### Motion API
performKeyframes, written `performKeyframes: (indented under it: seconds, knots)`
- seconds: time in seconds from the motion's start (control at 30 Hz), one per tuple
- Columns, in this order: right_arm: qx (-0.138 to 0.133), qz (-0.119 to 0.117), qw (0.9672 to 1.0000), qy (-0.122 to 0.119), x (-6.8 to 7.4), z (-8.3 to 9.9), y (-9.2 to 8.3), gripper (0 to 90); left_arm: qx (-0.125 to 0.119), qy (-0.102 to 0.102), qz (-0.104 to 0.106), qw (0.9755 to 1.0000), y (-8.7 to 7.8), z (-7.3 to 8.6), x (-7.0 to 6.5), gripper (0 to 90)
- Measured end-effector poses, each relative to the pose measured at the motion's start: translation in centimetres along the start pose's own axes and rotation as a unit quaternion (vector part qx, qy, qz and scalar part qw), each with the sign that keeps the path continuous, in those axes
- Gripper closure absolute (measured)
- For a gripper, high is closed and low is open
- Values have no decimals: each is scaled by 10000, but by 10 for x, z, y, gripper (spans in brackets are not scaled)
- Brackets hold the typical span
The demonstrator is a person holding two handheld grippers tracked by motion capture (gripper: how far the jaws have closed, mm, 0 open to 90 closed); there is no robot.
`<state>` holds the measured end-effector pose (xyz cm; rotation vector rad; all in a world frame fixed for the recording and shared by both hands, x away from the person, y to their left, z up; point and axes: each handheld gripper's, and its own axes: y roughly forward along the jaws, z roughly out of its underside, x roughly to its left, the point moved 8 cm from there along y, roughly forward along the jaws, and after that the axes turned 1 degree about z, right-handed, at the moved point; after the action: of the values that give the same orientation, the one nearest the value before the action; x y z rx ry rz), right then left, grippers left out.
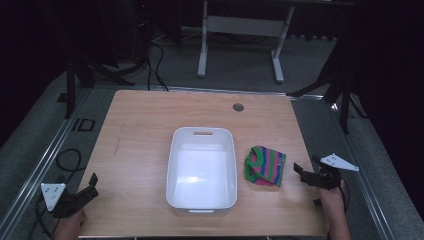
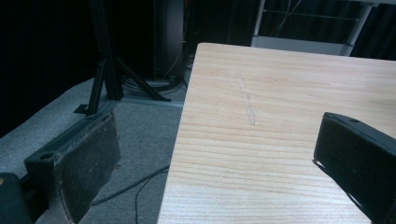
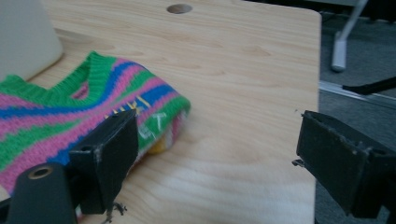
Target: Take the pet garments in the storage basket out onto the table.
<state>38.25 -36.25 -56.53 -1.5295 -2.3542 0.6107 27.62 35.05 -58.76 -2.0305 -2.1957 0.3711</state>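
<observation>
A folded striped knit garment, green, pink and blue, lies on the wooden table just right of a white plastic bin. My right gripper hovers open at the table's right edge, a short way right of the garment. In the right gripper view the garment sits just beyond the left jaw, with bare wood between the jaws of that gripper. My left gripper is open at the table's front left corner. Its view has the gripper straddling the table's left edge, holding nothing.
The bin is empty and stands mid-table with a handle slot at its far end. A round cable hole lies near the far edge. Cables trail on the grey floor at left. A white desk frame stands beyond the table.
</observation>
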Motion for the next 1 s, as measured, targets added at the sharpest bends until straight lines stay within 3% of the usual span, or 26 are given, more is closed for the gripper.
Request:
performKeyframes:
  seconds: [0.23, 0.33, 0.57, 0.7, 1.0]
  knots:
    - [-210, 529, 9981, 216, -10, 18, -12, 120, -7, 3, -2, 10000, 0, 0, 0, 9]
    - [-294, 727, 9962, 381, -13, 27, -18, 120, -1, 7, -6, 10000, 0, 0, 0, 10]
    - [-279, 1269, 9901, 523, -20, 42, -28, 121, -4, 4, -4, 10000, 0, 0, 0, 10]
    - [-376, 1334, 9878, 715, -21, 43, -34, 122, 4, 6, -4, 10000, 0, 0, 0, 10]
    - [-333, 1403, 9871, 690, -19, 47, -36, 132, 5, 11, -1, 10000, 0, 0, 0, 10]
